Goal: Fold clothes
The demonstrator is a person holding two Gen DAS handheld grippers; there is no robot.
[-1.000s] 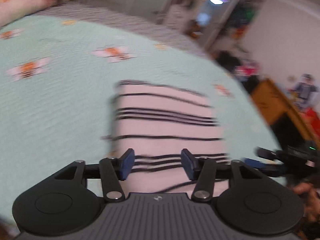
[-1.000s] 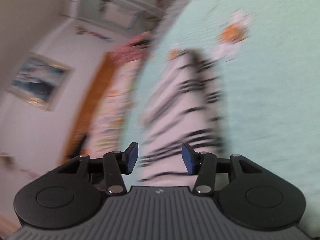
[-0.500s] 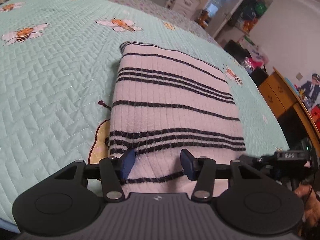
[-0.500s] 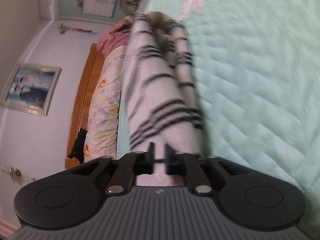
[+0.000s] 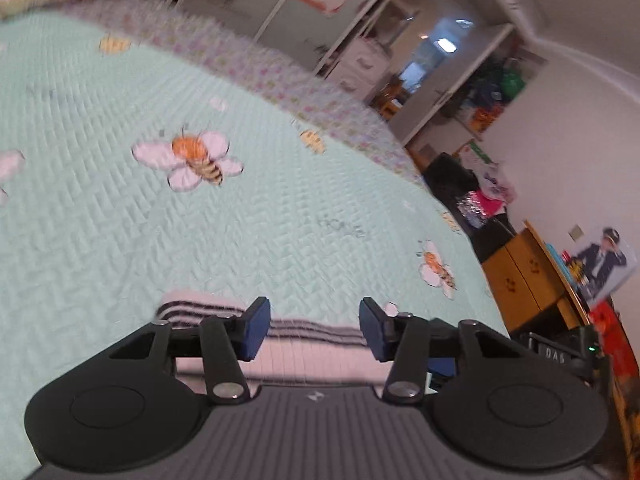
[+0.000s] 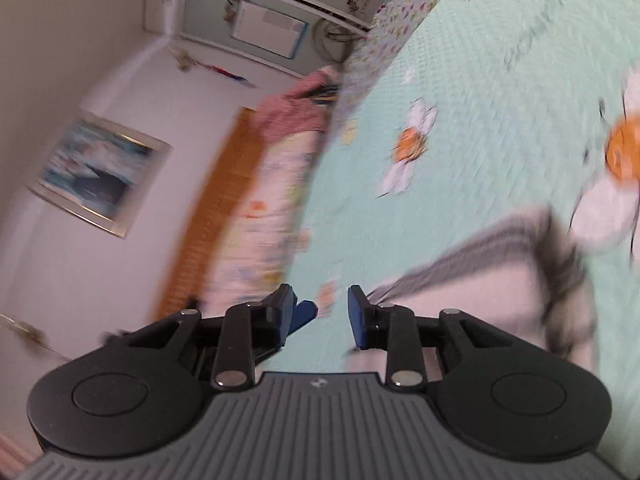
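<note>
Since the earlier frames, both of our hand-held grippers have swept across the bed, and the folded striped sweater now fills far less of each view. Our left hand-held gripper has just been closing, yet its blue pads stand apart over the sweater's far edge without pressing it. Our right hand-held gripper has just been opening; nothing lies between its pads, and the sweater rests on the quilt just to its right.
</note>
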